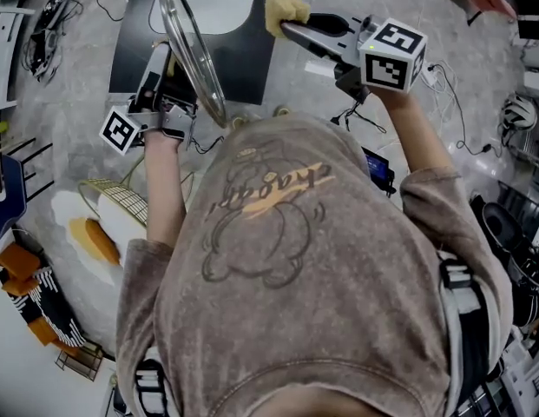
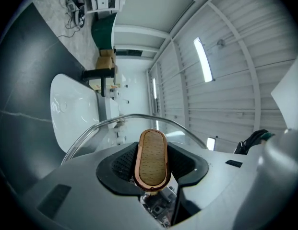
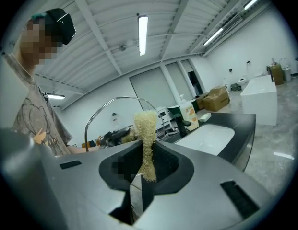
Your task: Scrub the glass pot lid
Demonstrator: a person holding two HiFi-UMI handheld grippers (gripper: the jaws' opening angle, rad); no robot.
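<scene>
My left tool [image 1: 167, 75] is gripping the glass pot lid [image 1: 193, 49] by its knob [image 2: 151, 159], my right tool [image 3: 145, 170] pinching a loofah [image 3: 146, 123]. Hard scrubbing could twist it free.

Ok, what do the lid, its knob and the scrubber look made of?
The lid: clear glass, since the room shows through it, with a shiny, metal-looking rim. The knob: light wood by its grain, with a copper-coloured band, likely metal. The scrubber: pale yellow, coarse, stringy fibre, probably loofah or a similar plant fibre.
</scene>
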